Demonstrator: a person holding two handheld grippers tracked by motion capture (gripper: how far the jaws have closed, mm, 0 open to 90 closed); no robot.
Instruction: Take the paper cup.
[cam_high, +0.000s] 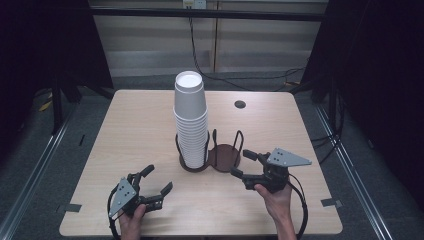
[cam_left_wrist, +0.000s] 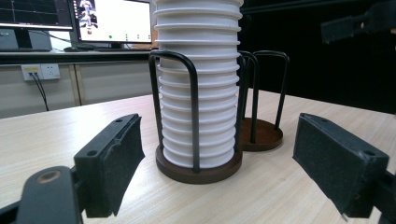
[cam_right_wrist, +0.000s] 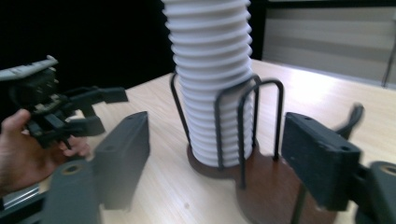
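well, the pale wooden bench (cam_high: 130, 130) stood in a dark room. white ribbed cups (cam_high: 191, 120) stood stacked upright in the rack's (cam_high: 210, 159) left ring, centre bench. my left claw (cam_high: 156, 181) and right claw (cam_high: 244, 164) both gaped, holding nothing.

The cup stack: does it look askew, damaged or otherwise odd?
Nothing stands out. The cup stack stands upright in one ring of the double holder; the other ring is empty. No cup has fallen, nothing is spilled, and both claws are apart from it.
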